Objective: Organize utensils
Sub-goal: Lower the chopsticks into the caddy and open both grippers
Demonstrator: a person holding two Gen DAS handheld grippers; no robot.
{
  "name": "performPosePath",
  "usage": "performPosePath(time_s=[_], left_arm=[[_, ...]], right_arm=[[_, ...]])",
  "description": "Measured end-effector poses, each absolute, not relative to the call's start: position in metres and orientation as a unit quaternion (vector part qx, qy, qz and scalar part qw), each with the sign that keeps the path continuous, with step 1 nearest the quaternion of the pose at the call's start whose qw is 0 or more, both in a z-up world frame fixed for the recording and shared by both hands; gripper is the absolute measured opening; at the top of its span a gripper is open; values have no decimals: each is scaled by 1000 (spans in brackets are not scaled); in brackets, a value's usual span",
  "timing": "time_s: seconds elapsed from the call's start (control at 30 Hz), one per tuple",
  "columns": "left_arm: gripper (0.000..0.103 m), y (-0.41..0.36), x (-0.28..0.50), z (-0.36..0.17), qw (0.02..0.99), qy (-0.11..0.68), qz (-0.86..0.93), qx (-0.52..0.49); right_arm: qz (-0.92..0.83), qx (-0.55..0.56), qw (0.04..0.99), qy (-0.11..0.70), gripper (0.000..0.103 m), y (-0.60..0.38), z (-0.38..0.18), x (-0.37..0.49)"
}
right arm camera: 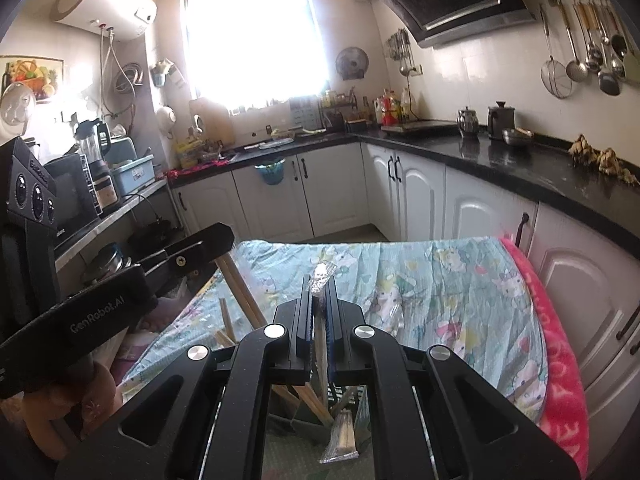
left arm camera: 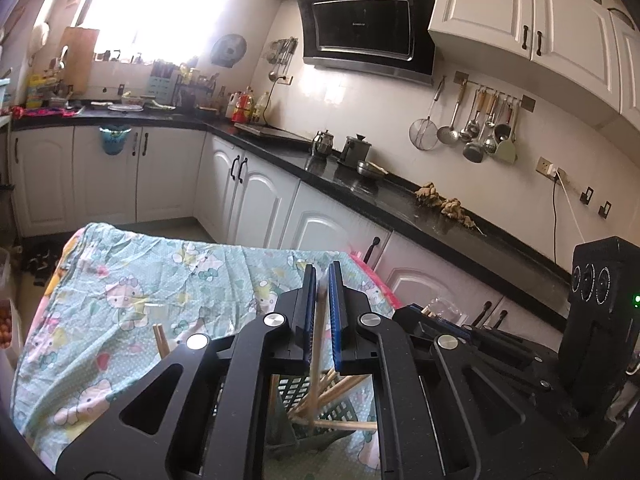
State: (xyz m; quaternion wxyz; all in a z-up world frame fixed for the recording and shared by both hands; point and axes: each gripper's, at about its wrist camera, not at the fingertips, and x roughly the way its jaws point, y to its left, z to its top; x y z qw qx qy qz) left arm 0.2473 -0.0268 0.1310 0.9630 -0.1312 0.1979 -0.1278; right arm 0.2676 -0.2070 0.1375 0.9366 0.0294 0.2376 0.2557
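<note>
Left tool (left arm camera: 321, 276) clamped on one chopstick (left arm camera: 317, 344), right tool (right arm camera: 320, 286) clamped on a plastic-wrapped utensil (right arm camera: 322, 276); both hang over the basket (left arm camera: 320, 400) on the table (left arm camera: 132, 280), likely for dropping in.

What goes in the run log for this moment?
left gripper: shut on chopstick | right gripper: shut on wrapped utensil | both above basket
</note>
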Motion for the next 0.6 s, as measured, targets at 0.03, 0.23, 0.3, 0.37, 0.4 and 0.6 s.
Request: performPosePath(time_s=[0.03,0.23,0.3,0.37,0.4,0.6], left_arm=[[3,-26,248,129,963,200,-127,-132],[19,-17,246,122,959,214,-126,-139],[27,-14,243,122,958,215,-125,-143],[31,-10,240,122,957,216,-126,-147],[35,-8,237,123,957,214,-126,-150],[63,0,220,128,958,209,-124,-152]], right_arm=[[256,33,935,242,6,-208,135,269],[251,44,933,255,28,-214,127,269],[248,46,933,255,30,-216,126,268],[247,51,933,255,34,-220,125,265],[246,52,934,254,35,-222,125,265],[240,61,936,249,44,-230,126,256]])
